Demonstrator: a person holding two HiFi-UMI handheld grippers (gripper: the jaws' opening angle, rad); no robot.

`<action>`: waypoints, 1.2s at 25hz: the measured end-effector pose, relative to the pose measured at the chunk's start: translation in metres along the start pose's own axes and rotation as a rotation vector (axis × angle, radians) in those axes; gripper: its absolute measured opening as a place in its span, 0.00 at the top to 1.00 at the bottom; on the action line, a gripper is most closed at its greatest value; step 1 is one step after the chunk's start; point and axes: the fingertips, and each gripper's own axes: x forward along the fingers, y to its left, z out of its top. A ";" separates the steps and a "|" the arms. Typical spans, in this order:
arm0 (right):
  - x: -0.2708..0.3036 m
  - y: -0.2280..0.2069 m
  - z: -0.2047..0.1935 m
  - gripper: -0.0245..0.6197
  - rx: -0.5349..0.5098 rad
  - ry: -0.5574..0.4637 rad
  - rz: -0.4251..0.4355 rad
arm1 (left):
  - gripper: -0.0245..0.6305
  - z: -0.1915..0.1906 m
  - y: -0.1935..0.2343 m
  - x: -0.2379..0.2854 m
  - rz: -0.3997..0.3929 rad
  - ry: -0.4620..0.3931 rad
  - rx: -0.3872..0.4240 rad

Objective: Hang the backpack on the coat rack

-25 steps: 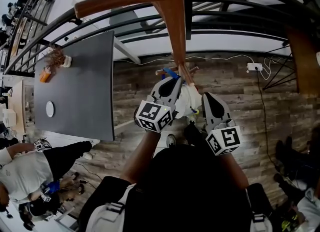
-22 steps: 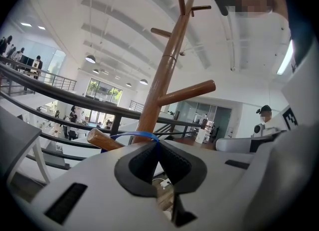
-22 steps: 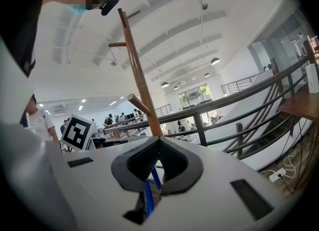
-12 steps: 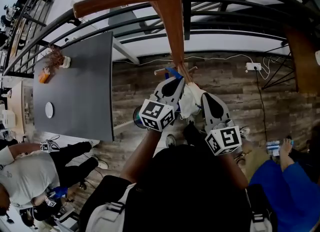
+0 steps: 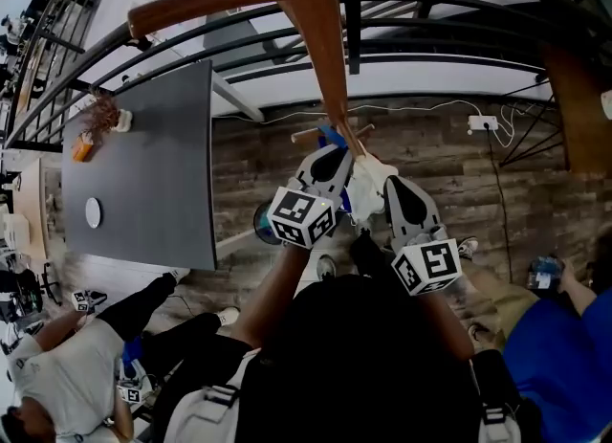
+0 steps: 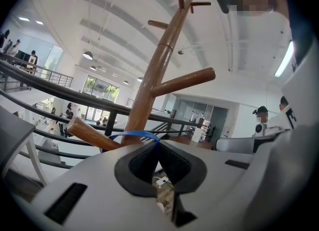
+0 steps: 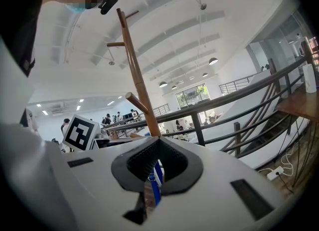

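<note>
The wooden coat rack rises past me, and both grippers are at its trunk. A white backpack hangs between them. My left gripper is shut on the backpack's blue strap loop. In the left gripper view that loop arcs from the left gripper to a lower peg of the coat rack. My right gripper is shut with a blue strap pinched low between its jaws. In the right gripper view the right gripper points at the coat rack. The pack's body is mostly hidden.
A dark grey table stands to the left, and a black railing curves behind the rack. A white power strip with its cable lies on the wood floor. One person is at lower left, another in blue at lower right.
Both grippers and the backpack have edged slightly up along the trunk. The people on the floor below have shifted; the one in blue came in at the right.
</note>
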 end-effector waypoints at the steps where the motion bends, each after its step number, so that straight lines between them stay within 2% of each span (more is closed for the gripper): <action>1: 0.000 0.000 -0.001 0.94 0.000 0.001 0.000 | 0.94 -0.001 0.000 0.000 0.000 0.001 -0.001; 30: 0.002 0.003 -0.006 0.94 -0.001 0.015 0.007 | 0.94 -0.028 0.006 0.005 0.025 0.042 -0.039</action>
